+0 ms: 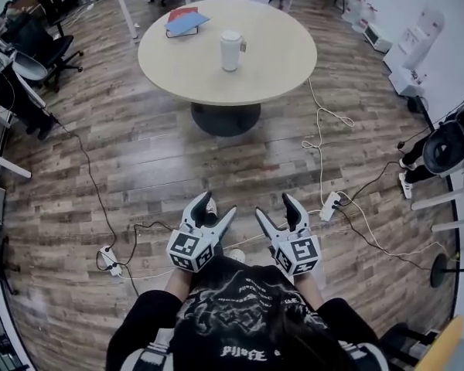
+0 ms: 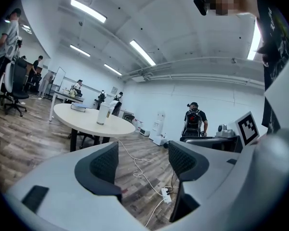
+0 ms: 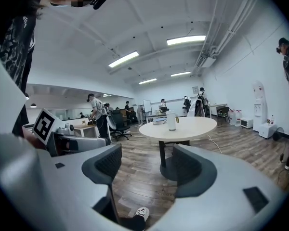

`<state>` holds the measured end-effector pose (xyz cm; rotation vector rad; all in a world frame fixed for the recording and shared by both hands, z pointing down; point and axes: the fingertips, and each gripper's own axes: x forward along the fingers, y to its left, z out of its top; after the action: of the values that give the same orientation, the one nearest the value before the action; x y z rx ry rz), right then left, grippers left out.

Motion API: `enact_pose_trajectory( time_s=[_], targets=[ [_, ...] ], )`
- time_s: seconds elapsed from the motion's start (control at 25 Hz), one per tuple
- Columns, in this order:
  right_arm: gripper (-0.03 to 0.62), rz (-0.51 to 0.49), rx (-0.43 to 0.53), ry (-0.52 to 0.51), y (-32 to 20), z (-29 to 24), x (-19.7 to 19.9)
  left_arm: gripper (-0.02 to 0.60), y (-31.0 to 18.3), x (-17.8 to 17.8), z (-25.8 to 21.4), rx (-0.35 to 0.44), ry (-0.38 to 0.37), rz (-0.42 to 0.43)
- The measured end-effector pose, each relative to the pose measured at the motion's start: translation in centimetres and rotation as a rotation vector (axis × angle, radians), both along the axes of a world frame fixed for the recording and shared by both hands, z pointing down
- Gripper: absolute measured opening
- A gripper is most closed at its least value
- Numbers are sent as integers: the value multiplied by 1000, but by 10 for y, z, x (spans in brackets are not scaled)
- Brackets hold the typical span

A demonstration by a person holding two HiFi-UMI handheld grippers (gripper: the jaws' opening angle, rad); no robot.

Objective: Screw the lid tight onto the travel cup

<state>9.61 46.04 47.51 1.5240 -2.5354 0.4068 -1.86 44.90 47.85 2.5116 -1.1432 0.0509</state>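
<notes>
Wooden floor (image 1: 139, 168) spans the room. Round table (image 1: 278, 68) stands at the far side, well apart from both grippers. Left gripper (image 1: 216, 209) and right gripper (image 1: 276, 211) are held side by side near the person's body, jaws apart with nothing between them. Folders (image 1: 185, 22) lie at the table's far left. Travel cup (image 1: 230, 50) stands upright near the table's centre.

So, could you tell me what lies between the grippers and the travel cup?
In the head view, just wooden floor, white cable beside it, then bare tabletop to the travel cup.
</notes>
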Motion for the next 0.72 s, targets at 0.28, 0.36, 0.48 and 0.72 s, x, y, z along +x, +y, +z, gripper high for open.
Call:
enact_pose_trajectory(
  time_s=[0.28, 0.36, 0.48, 0.72],
  targets=[
    [337, 29, -21, 3, -81, 5, -10, 328, -91, -5, 5, -10, -12, 45],
    [333, 48, -22, -1, -110, 4, -12, 328, -121, -5, 9, -21, -24, 87],
    [327, 89, -11, 6, -154, 2, -14, 328, -167, -7, 10, -22, -33, 141],
    [325, 189, 5, -2, -226, 0, -21, 328, -251, -13, 3, 13, -52, 228]
  ],
)
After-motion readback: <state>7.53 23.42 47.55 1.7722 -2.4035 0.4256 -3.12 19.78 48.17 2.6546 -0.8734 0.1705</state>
